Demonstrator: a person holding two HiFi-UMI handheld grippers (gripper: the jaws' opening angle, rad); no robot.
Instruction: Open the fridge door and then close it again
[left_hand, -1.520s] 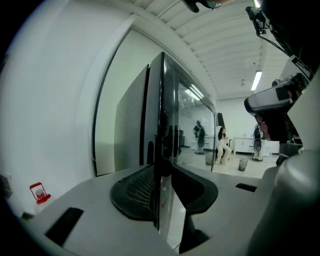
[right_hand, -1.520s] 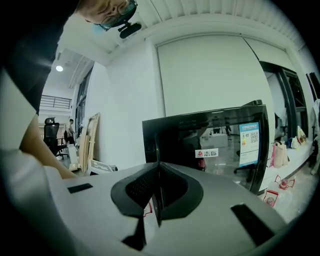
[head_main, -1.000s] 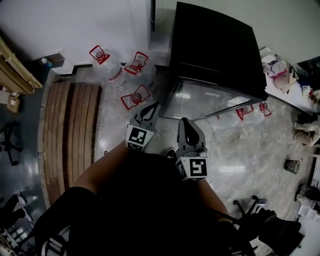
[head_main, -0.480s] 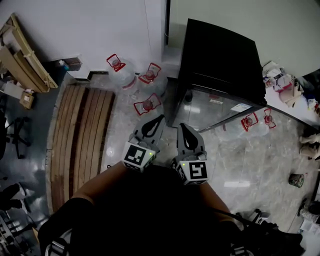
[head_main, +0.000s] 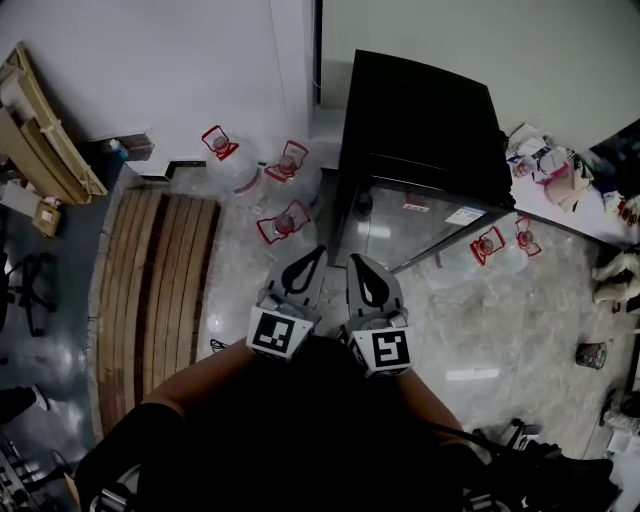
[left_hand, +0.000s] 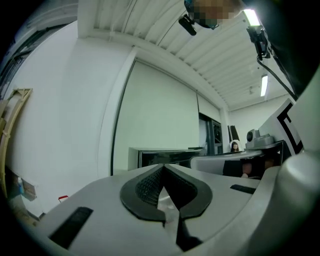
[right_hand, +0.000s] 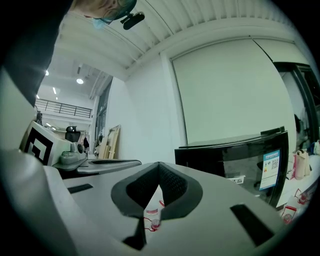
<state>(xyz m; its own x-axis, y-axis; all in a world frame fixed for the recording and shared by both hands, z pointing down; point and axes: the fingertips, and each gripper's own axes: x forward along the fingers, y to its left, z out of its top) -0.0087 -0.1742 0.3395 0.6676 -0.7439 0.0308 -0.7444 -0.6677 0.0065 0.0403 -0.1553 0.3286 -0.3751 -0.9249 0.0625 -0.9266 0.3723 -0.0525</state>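
The pale marbled floor (head_main: 480, 330) carries the black fridge (head_main: 420, 120). Red-handled water jugs (head_main: 283, 222) stand on either side of it; a slatted wooden platform (head_main: 150, 290) lies further left.

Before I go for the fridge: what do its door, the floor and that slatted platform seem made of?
Fridge door: probably glass in a glossy black frame; it reflects light and carries stickers.
Floor: polished stone or marble-look tile, veined and shiny.
Slatted platform: wood, matte brown boards with gaps between.
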